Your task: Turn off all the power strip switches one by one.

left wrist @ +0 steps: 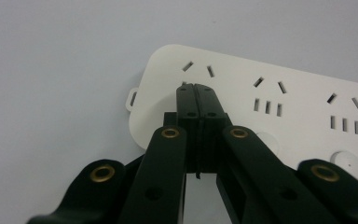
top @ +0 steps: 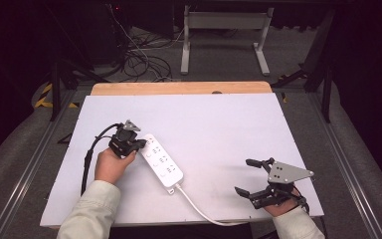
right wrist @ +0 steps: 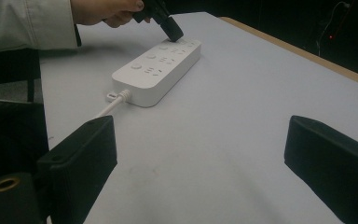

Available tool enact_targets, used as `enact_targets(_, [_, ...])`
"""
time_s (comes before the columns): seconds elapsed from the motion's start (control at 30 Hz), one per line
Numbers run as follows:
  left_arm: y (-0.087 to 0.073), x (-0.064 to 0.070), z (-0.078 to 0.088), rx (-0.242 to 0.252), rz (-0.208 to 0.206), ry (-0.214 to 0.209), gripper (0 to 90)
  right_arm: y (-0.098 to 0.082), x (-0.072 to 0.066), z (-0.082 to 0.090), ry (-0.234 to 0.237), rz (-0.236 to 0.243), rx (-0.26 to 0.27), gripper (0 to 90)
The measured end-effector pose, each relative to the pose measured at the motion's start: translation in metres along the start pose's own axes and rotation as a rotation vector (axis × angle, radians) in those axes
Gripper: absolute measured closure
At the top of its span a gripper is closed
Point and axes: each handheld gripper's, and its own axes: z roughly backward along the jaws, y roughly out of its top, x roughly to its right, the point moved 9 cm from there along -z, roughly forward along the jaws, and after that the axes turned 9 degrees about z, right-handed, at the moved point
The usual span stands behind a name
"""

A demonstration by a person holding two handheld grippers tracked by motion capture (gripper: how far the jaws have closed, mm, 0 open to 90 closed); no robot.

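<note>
- A white power strip (top: 160, 160) lies flat on the white bench (top: 219, 124), left of centre, its long axis running from about 11 o'clock to 5 o'clock in the high view.
- It is a rounded, oblong block — three groups of socket slots sit in a row along its top, each with a pair of slanted slots above a set of upright ones, and a round button beside each group.
- A small mounting tab sticks out at the strip's far end, seen in the left gripper view at 9 o'clock of the block.
- A white cable (top: 199, 209) leaves the near end at 5 o'clock and curves toward the bench's near edge.
- The left gripper (top: 138, 144) is held in the person's left hand (top: 110, 164); its fingers are pressed together with nothing between them, the tips resting at the strip's far end by the first socket group.
- The right gripper (top: 246, 176) sits near the bench's near right corner, at about 3 o'clock from the strip and well apart from it — its fingers stand wide apart, empty, above bare bench.
- A pale sleeve (top: 90, 211) covers the left forearm.
</note>
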Motion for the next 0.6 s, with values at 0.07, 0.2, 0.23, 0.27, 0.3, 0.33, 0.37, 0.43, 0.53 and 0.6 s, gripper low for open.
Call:
enact_targets(0.07, [-0.0006, -0.0003, 0.0005, -0.002, 0.001, -0.003, 90.0, 0.0003, -0.0003, 0.0000, 0.002, 0.000, 0.003, 9.7])
enact_targets(0.2, [-0.0006, 0.0000, 0.0004, 0.004, -0.001, 0.005, 90.0, 0.0004, -0.0003, 0.0003, 0.003, 0.000, 0.005, 9.7])
enact_targets(0.23, [-0.0006, 0.0000, 0.0004, 0.004, -0.001, 0.006, 90.0, 0.0004, -0.0004, 0.0002, 0.003, -0.001, 0.005, 9.7])
enact_targets(0.27, [-0.0007, 0.0001, 0.0002, 0.006, 0.004, 0.003, 90.0, 0.0004, -0.0005, 0.0001, 0.003, 0.000, 0.004, 9.7])
enact_targets(0.3, [-0.0008, 0.0000, 0.0002, 0.007, 0.005, 0.001, 90.0, 0.0004, -0.0005, 0.0002, 0.003, 0.001, 0.003, 9.7])
enact_targets(0.33, [-0.0008, -0.0001, 0.0002, 0.006, 0.011, 0.000, 90.0, 0.0005, -0.0006, 0.0001, 0.004, 0.000, 0.004, 9.7])
enact_targets(0.37, [-0.0009, 0.0001, 0.0004, 0.001, 0.016, 0.000, 90.0, 0.0004, -0.0005, 0.0001, 0.003, 0.001, 0.003, 9.7])
enact_targets(0.43, [-0.0007, 0.0006, 0.0003, 0.000, -0.001, 0.019, 90.0, 0.0003, -0.0005, 0.0000, 0.003, 0.001, 0.003, 9.7])
enact_targets(0.53, [-0.0009, 0.0018, -0.0001, 0.005, 0.000, 0.030, 90.0, 0.0004, -0.0010, -0.0005, 0.006, 0.001, 0.003, 9.7])
enact_targets(0.6, [-0.0009, 0.0009, -0.0004, 0.014, 0.007, 0.021, 90.0, 0.0004, -0.0013, -0.0006, 0.007, 0.001, 0.002, 9.7])
